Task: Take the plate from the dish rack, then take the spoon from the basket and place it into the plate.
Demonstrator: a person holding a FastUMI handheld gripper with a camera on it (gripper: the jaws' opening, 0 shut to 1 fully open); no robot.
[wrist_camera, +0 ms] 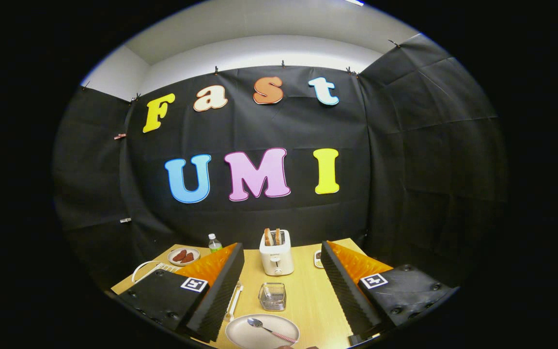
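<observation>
A white plate [262,332] lies flat on the wooden table [308,291], low between my two fingers. A spoon [265,328] with a metal bowl and a pink handle rests in the plate. Just beyond the plate stands a small wire basket [272,296], and nothing shows inside it. A white dish rack [149,269] sits at the left, partly hidden behind my left finger. My gripper [281,271] is open wide, raised above the table, with nothing between its fingers.
A white toaster [276,255] with two slices of bread stands beyond the basket. A small plate with brown food [183,256] and a water bottle [214,243] stand at the back left. A small dish [318,259] peeks from behind my right finger.
</observation>
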